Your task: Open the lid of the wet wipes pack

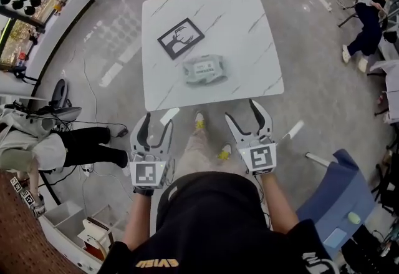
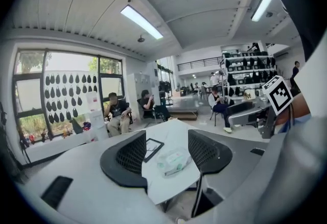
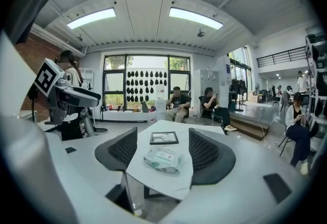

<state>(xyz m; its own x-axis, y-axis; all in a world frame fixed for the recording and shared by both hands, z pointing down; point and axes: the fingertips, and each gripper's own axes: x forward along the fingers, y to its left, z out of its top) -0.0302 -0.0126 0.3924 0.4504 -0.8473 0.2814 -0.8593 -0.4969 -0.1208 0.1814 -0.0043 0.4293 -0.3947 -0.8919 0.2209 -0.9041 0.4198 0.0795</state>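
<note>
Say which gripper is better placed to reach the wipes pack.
Right, marginally. Both are open and short of the table, but the right gripper frames the wet wipes pack squarely; the left gripper sees it off-centre.

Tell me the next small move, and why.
Probably bring the left gripper and right gripper forward over the table toward the pack. Both hang open and empty short of the table's near edge, and the pack lies untouched beyond it.
</note>
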